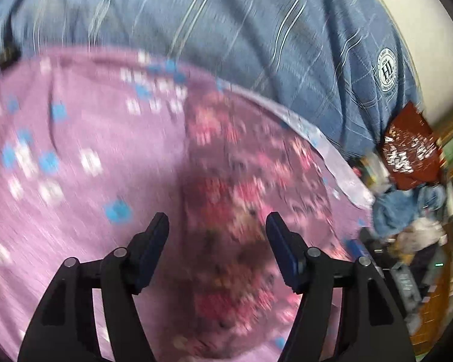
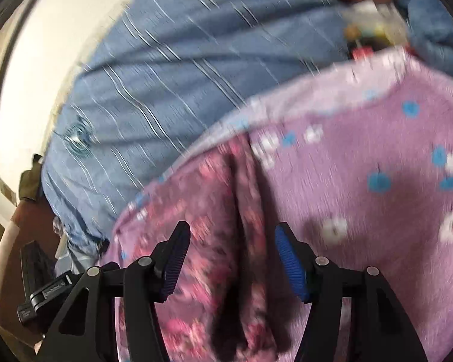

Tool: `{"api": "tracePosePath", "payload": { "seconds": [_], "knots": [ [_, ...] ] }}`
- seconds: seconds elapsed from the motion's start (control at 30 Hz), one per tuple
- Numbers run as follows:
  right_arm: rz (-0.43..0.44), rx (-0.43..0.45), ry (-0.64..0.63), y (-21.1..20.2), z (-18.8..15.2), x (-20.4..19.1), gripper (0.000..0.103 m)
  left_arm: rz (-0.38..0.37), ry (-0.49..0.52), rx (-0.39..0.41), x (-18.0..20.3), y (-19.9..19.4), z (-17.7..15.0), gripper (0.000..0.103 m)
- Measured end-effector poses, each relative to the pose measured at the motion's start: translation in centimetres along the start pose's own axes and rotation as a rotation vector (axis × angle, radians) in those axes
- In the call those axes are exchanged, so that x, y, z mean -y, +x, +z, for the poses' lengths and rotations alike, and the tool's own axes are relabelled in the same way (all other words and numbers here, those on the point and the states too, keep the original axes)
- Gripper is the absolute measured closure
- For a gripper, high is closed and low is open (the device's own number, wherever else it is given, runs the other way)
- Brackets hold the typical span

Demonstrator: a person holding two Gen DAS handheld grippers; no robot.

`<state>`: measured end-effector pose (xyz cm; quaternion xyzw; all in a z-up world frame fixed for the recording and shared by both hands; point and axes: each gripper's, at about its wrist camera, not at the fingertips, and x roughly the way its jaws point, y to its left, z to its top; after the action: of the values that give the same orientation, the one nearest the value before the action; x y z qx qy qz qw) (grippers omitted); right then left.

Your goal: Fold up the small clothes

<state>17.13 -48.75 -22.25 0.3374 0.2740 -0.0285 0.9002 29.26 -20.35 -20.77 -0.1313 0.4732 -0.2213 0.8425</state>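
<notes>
Hovering both grippers over the floral garment (image 1: 226, 187) on purple cloth (image 1: 75, 138). My left gripper (image 1: 217, 223) and right gripper (image 2: 232, 232) have jaws spread, holding nothing. Frames are blurry.

My left gripper (image 1: 216, 226) shows as two matte black arms, each built from flat angular links with triangular cut-outs, joined by round silver pivot pins, two on each side. Its fingers (image 1: 154, 242) are slim black blocks faced with dark navy pads. My right gripper (image 2: 232, 241) has the same black linkage and silver pins, but the pads on its fingers (image 2: 290, 264) read as brighter blue with fine ribbing across the surface. At the lower left of the right wrist view sits a black clamp-like part (image 2: 45, 294) with small pale lettering, too blurred to read
</notes>
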Motion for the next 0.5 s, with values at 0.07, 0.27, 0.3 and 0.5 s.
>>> {"api": "tracePosePath", "payload": {
  "seconds": [0.07,0.27,0.3,0.5],
  "knots": [
    [0.042,0.026,-0.050,0.0,0.4,-1.3,0.083,0.046,0.055,0.043,0.6,-0.1,0.7,0.035],
    [0.050,-0.118,-0.082,4.8,0.5,-3.1,0.089,0.189,0.209,0.063,1.6,2.8,1.6,0.032],
    [0.033,-0.168,-0.073,5.9,0.2,-3.0,0.090,0.210,0.222,0.023,1.4,3.9,1.6,0.025],
    [-0.042,-0.201,-0.044,7.3,0.5,-2.7,0.088,0.241,0.305,-0.003,0.6,5.6,0.0,0.022]
  ]
}}
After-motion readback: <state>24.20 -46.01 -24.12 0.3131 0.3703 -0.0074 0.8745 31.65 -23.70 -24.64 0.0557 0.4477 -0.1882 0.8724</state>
